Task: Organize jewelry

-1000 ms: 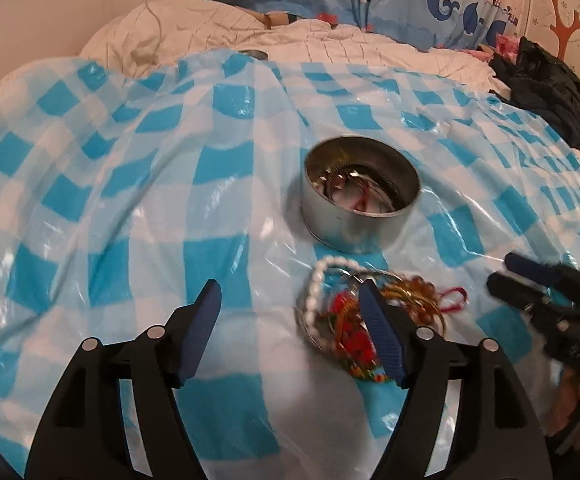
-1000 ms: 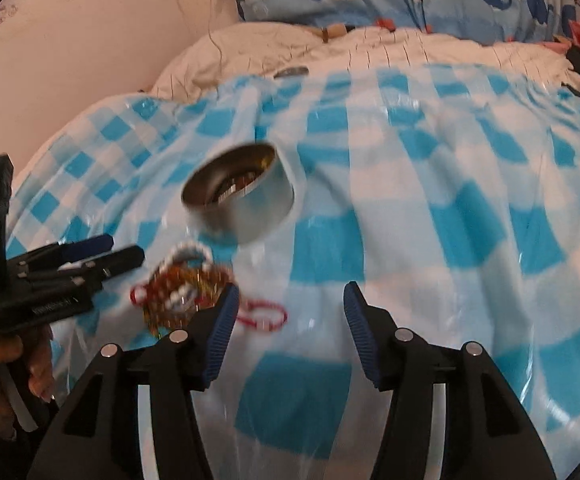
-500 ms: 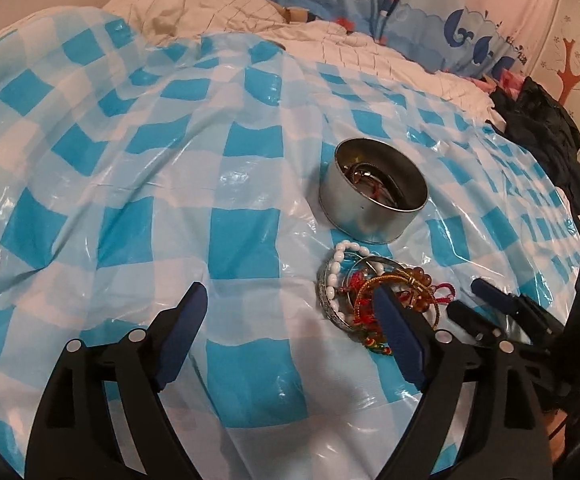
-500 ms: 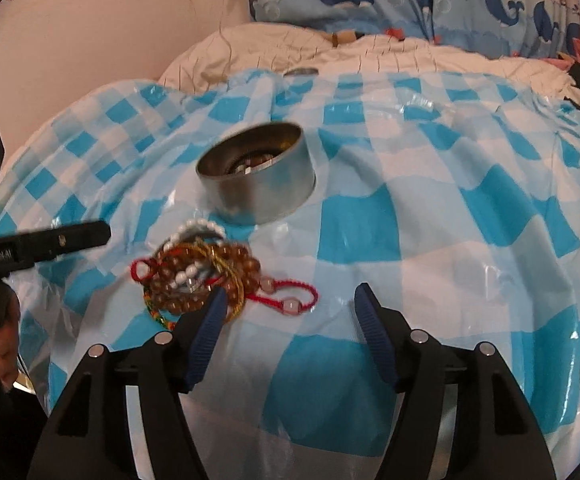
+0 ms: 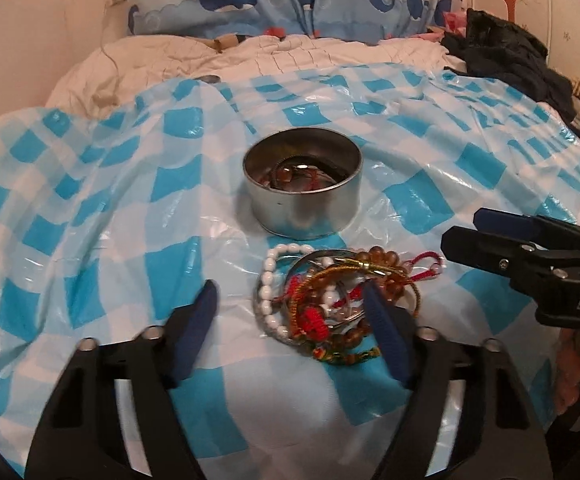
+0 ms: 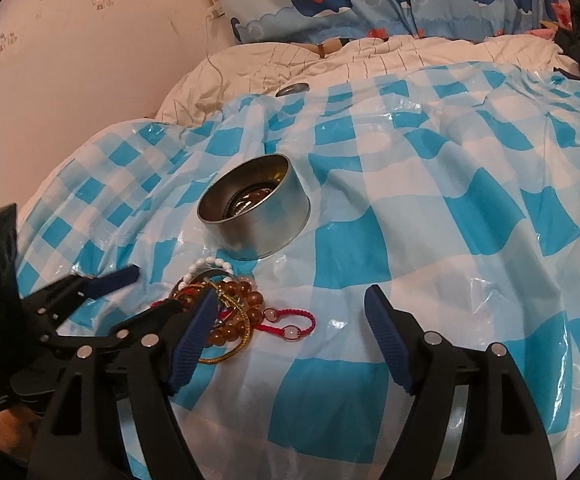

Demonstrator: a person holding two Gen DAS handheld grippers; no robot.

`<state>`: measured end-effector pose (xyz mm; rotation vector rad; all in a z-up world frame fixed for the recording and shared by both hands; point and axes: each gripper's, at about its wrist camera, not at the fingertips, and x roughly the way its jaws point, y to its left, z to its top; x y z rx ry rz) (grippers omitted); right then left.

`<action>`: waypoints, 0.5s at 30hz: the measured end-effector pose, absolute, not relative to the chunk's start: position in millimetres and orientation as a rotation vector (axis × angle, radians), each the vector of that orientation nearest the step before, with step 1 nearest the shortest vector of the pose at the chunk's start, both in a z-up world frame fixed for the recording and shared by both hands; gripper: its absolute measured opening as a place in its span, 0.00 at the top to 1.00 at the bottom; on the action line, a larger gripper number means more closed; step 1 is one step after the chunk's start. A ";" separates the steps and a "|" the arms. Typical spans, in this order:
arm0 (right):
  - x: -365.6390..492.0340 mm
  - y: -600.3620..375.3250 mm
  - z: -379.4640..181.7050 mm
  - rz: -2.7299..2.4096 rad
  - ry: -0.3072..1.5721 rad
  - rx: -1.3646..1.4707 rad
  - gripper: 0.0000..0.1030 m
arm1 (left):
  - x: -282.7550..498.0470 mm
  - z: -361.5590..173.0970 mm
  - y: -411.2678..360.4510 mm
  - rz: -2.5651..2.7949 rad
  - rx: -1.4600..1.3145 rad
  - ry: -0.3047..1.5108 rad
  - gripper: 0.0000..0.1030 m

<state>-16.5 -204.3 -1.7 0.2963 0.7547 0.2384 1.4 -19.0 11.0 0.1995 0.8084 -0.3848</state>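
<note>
bracelets (image 5: 332,300) lie tangled between the spread fingers of the left gripper (image 5: 290,316), likely lined up for grabbing; right gripper (image 6: 290,320) gapes empty beside them.

text: "DAS", cut off at the frame edge | on: black body of the right gripper (image 5: 460,232) | other readable text: none

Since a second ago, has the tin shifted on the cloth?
Cannot tell. Both cameras moved; the tin sits just behind the bracelet pile as before.
</note>
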 end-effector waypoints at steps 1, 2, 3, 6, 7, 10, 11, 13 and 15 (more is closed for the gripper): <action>-17.0 -205.0 -1.2 0.239 0.753 0.300 0.29 | 2.3 10.8 -17.7 -0.386 0.187 0.810 0.37; -17.4 -205.7 -0.7 0.239 0.751 0.304 0.29 | 2.4 10.4 -16.3 -0.381 0.177 0.806 0.37; -17.6 -206.6 -0.5 0.240 0.750 0.312 0.28 | 2.7 11.0 -14.6 -0.377 0.168 0.801 0.37; -17.3 -207.1 -1.7 0.244 0.756 0.324 0.28 | 5.9 7.8 -12.2 -0.380 0.160 0.814 0.37; -17.2 -206.9 -2.2 0.244 0.758 0.324 0.28 | 5.8 5.6 -13.6 -0.384 0.168 0.822 0.43; -16.8 -207.3 -2.8 0.243 0.760 0.326 0.28 | 5.3 1.1 -16.3 -0.407 0.186 0.865 0.84; -16.8 -207.6 -2.9 0.242 0.760 0.328 0.28 | 4.1 2.0 -15.4 -0.418 0.179 0.870 0.91; -16.7 -208.2 -3.2 0.241 0.761 0.331 0.28 | 0.9 7.5 -11.5 -0.443 0.155 0.868 0.93; -16.6 -208.4 -3.6 0.242 0.762 0.331 0.28 | -1.1 14.2 -7.5 -0.459 0.132 0.854 0.93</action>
